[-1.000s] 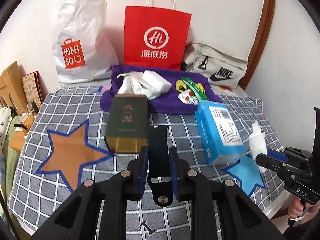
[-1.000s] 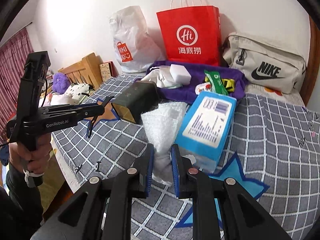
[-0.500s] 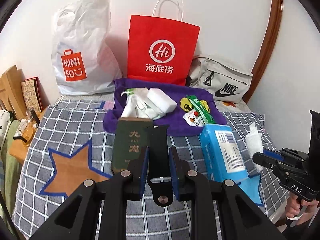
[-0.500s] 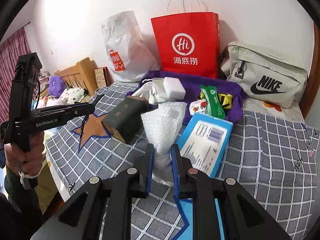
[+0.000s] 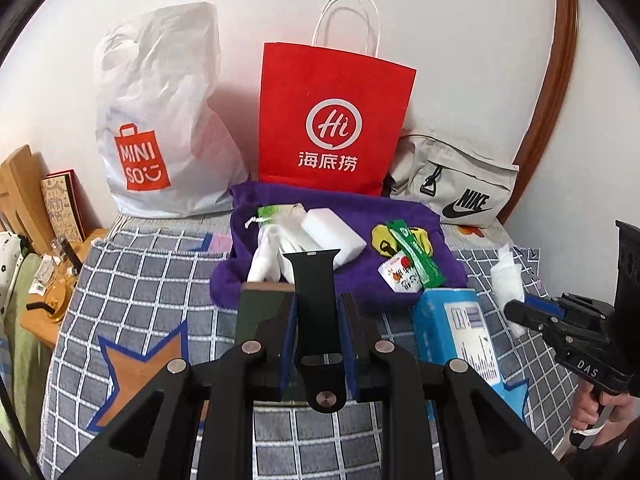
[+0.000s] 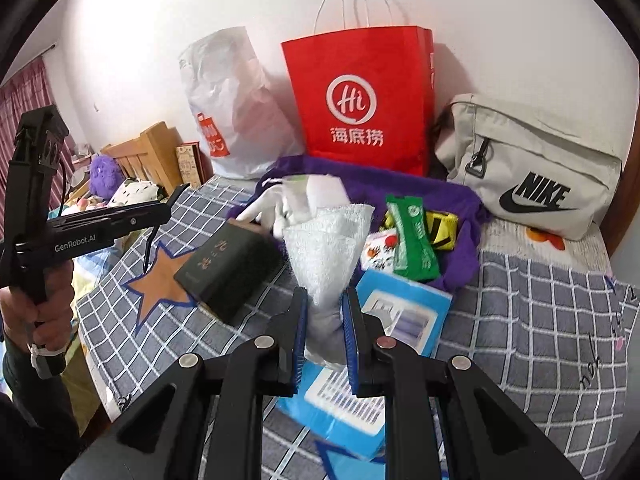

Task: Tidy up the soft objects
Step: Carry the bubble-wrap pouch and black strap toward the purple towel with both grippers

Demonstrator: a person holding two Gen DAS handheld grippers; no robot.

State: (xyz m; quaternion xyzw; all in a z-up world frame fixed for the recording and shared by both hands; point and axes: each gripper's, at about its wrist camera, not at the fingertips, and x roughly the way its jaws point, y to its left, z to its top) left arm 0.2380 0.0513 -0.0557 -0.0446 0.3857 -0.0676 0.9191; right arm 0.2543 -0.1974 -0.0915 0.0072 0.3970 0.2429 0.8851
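Both grippers are loaded and lifted above the checked bedspread (image 5: 132, 280): our left gripper (image 5: 319, 320) is clamped on the black watch strap (image 5: 314, 292), our right gripper (image 6: 325, 320) on the white foam wrap (image 6: 326, 252). We'd carry each low to the far purple cloth (image 5: 400, 212) and release gently. On it already lie a white block (image 5: 334, 236), a green packet (image 5: 416, 254) and small snack packs.
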